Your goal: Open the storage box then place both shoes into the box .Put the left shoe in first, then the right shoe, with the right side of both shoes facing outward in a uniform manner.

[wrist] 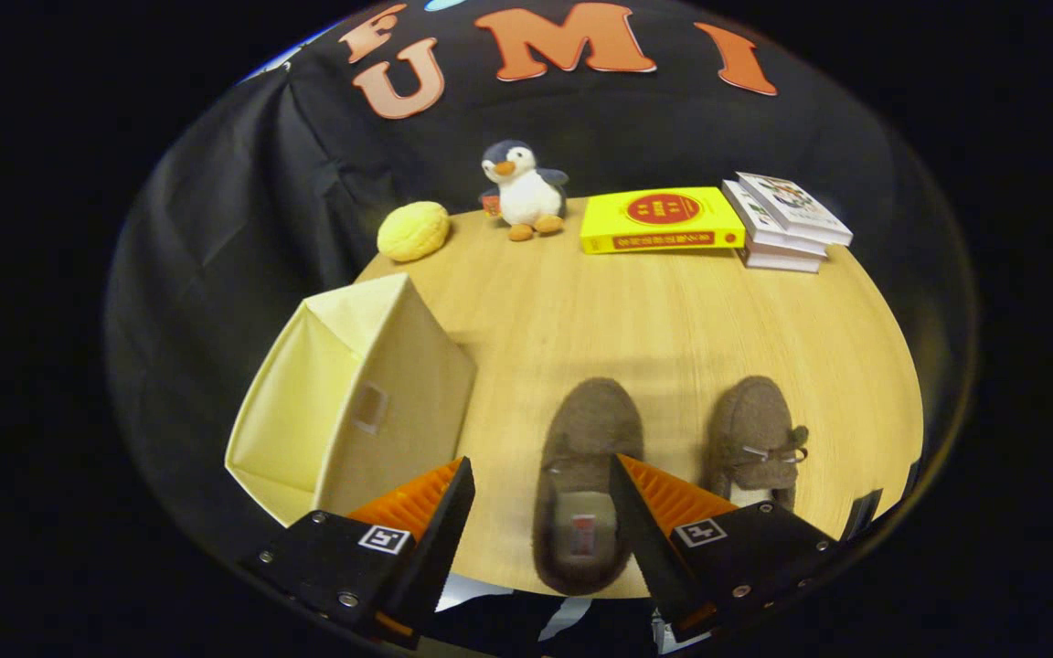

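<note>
Two brown fuzzy shoes sit side by side on the wooden table [673,311], toes pointing away from the camera. The left shoe [586,484] lies between the gripper [540,471] fingers, nearer the right finger, whose tip overlaps its inner edge — contact or just hovering above, can't tell. The right shoe [755,443], w/ a small lace bow on top, sits just beyond the right finger, apart from the other shoe.

Gripper fingers are spread wide & hold nothing.

The storage box [353,397] — pale yellow fabric, w/ a small handle slot on its side — stands on the table ahead of the left finger, to the left of the shoes & separate from them. Its top looks peaked like a closed flap, but can't say for sure.

At the far edge of the table: a yellow round cushion [413,230], a plush penguin [524,192], a yellow book [661,220] lying flat, & a stack of books [787,224] just beside it.
</note>
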Tool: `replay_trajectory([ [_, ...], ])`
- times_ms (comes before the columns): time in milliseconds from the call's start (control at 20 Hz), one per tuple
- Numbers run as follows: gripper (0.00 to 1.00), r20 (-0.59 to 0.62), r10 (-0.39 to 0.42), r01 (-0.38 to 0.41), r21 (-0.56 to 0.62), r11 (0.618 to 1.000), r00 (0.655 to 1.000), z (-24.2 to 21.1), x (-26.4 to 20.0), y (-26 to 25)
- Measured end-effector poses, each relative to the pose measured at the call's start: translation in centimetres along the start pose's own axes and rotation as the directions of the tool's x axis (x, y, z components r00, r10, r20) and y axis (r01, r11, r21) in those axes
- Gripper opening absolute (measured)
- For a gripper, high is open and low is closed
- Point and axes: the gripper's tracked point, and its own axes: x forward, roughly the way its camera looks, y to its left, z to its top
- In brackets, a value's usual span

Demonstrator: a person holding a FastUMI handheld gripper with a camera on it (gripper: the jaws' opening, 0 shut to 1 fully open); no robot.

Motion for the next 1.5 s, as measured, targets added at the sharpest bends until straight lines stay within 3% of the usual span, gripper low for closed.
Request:
replay_trajectory([
  [150,0.85,-0.047,-0.044,0.044,-0.001,0.999,0.998,-2.8,1.7,-3.0],
  [300,0.77,-0.08,-0.021,0.02,-0.006,1.0,0.997,-4.8,3.6,-3.6],
  [650,0.54,-0.019,-0.123,0.123,-0.029,0.992,0.992,-4.0,7.4,-6.3],
  [950,0.25,-0.014,-0.113,0.114,0.025,0.993,0.993,-3.5,8.5,-5.6],
  [1000,0.15,-0.021,-0.117,0.118,0.029,0.993,0.993,-3.4,8.4,-5.7],
  [1100,0.05,-0.043,-0.109,0.112,0.067,0.991,0.993,-3.4,7.9,-5.3],
  [1300,0.04,-0.045,-0.098,0.102,0.099,0.99,0.994,-1.4,5.1,-3.8],
  [1500,0.04,0.012,-0.079,0.078,0.089,0.993,0.997,3.3,0.5,0.0],
])
